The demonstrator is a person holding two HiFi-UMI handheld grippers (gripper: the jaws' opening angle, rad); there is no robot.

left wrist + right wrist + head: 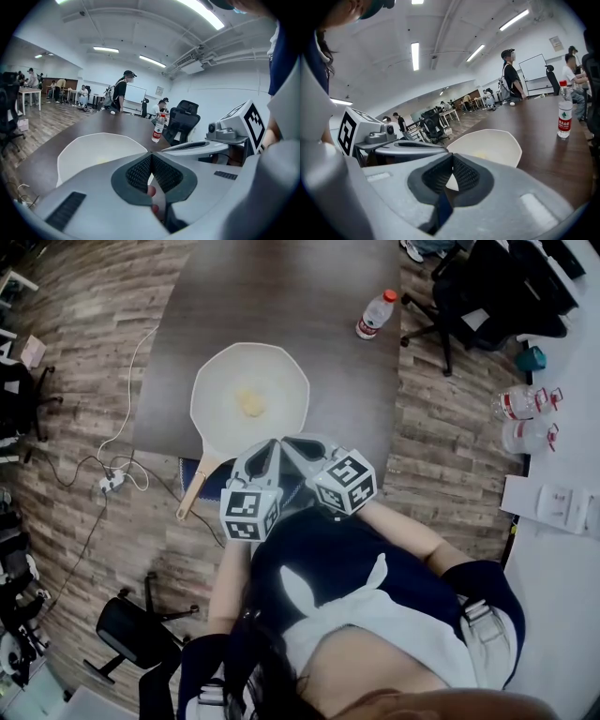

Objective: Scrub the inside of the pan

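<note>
The person (356, 634), in a dark top with a white front panel, fills the lower part of the head view. Both forearms reach forward to the two grippers.

Left gripper (271, 445): held just short of the pan's near rim, marker cube toward the person. In the left gripper view (151, 156) the ribbed fingers (138, 174) are clenched pad to pad, with nothing between them.

Right gripper (292, 443): held just beside the left one, their tips near each other. In the right gripper view (452, 157) the fingers (467, 176) are likewise clenched together and grasp nothing.

Pan (221, 381): white, with an angular rim. It sits upright on the dark worktop (281, 287), directly ahead of both grippers. A yellow patch (250, 404) lies at the centre of its inside. The wooden handle (192, 491) points toward the person's left and passes over the worktop's near edge. In the head view both gripper tips overlap the pan's near rim; whether they touch it cannot be determined.

Bottle (376, 314): clear, red cap, red-and-white label. It stands upright on the worktop beyond the pan, to the right and well apart from it.

Floor (84, 352): wood planks. White cables (120, 442) run across it left of the worktop, and a black office chair (141, 629) stands at lower left.
</note>
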